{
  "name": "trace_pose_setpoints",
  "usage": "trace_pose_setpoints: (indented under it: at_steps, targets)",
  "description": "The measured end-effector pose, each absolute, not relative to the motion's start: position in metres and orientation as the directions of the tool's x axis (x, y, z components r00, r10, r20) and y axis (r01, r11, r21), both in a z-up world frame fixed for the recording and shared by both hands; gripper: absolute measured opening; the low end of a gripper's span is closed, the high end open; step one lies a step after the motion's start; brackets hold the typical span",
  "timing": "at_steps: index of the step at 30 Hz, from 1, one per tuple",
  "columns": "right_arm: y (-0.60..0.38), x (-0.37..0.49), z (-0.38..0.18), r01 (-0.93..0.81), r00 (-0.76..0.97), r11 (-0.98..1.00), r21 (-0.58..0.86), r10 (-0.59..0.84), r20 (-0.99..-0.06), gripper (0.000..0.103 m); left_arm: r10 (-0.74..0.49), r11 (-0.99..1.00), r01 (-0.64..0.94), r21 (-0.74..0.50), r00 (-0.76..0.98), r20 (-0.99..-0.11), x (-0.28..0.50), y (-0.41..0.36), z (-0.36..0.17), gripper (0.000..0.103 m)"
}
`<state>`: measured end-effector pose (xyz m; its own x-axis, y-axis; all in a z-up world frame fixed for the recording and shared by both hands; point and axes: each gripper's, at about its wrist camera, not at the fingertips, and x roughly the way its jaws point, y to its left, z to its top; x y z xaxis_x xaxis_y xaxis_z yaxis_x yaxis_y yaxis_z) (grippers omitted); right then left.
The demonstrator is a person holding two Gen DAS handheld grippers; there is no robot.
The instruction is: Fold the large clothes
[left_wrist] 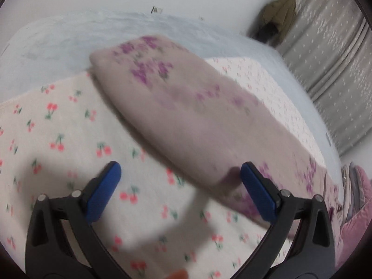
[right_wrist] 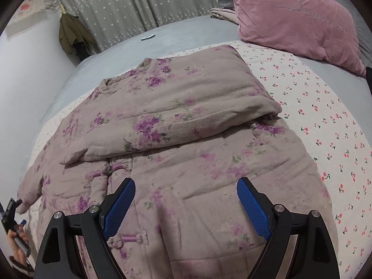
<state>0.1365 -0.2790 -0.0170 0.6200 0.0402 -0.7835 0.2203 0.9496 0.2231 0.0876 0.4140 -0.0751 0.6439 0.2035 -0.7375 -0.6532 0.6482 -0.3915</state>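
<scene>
In the right wrist view the right gripper (right_wrist: 186,207) is hanging low in the frame with its blue pads (right_wrist: 253,211) spread wide and nothing between them, hovering over the lower body of the padded jacket (right_wrist: 186,139). That jacket, dusty mauve with purple flowers, is lying front up across the middle of the frame, its collar toward the upper left and its knotted cloth fasteners (right_wrist: 130,237) showing just left of the gripper. One sleeve (right_wrist: 176,107) is lying folded across the chest. The other sleeve (right_wrist: 32,186) is stretching out to the frame's left edge, where a hand (right_wrist: 16,244) is gripping a tool handle.

In the left wrist view, which is blurring, the left gripper (left_wrist: 181,193) is also standing wide open and empty. Its right pad (left_wrist: 258,193) is sitting over the jacket's edge, probably the sleeve, though I cannot tell whether it is touching.

Under the jacket a cherry-print sheet (right_wrist: 325,121) is covering the grey bed (right_wrist: 181,34). A pink pillow (right_wrist: 297,21) is resting at the upper right, and a star-patterned curtain (right_wrist: 139,4) is hanging along the top.
</scene>
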Motion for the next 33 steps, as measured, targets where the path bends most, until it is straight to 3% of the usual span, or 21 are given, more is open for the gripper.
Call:
trace_pose_setpoints:
  at_steps: [5, 8, 10, 12, 13, 17, 24, 33]
  targets:
    - [-0.276, 0.145, -0.021, 0.211, 0.610, 0.954, 0.213, 0.042, -0.791, 0.090, 0.211, 0.663, -0.613, -0.429, 0.703, -0.679, 0.093, 0.428, -0.076, 0.098]
    - [-0.273, 0.148, -0.018, 0.191, 0.616, 0.956, 0.220, 0.058, -0.786, 0.090, 0.242, 0.665, -0.629, -0.403, 0.692, -0.680, 0.098, 0.435, -0.075, 0.077]
    - [-0.271, 0.148, -0.018, 0.187, 0.618, 0.959, 0.211, 0.052, -0.784, 0.090, 0.260, 0.662, -0.644, -0.382, 0.676, -0.689, 0.102, 0.439, -0.074, 0.042]
    - [-0.269, 0.150, -0.020, 0.180, 0.613, 0.962, 0.207, 0.055, -0.788, 0.090, 0.238, 0.655, -0.635, -0.409, 0.687, -0.686, 0.106, 0.443, -0.071, 0.021]
    - [-0.267, 0.151, -0.021, 0.176, 0.608, 0.962, 0.208, 0.060, -0.792, 0.090, 0.240, 0.652, -0.632, -0.419, 0.696, -0.676, 0.105, 0.442, -0.065, 0.017]
    - [-0.265, 0.153, -0.022, 0.170, 0.607, 0.964, 0.203, 0.060, -0.792, 0.090, 0.258, 0.690, -0.573, -0.443, 0.766, -0.589, 0.104, 0.421, -0.025, 0.013]
    - [-0.262, 0.152, -0.020, 0.166, 0.612, 0.966, 0.200, 0.058, -0.789, 0.090, 0.166, 0.840, -0.349, -0.415, 0.894, -0.416, 0.112, 0.338, 0.074, 0.012]
    - [-0.268, 0.151, -0.017, 0.173, 0.633, 0.955, 0.241, 0.079, -0.770, 0.090, -0.065, 0.917, -0.077, -0.392, 0.940, -0.336, 0.137, 0.222, 0.143, 0.011]
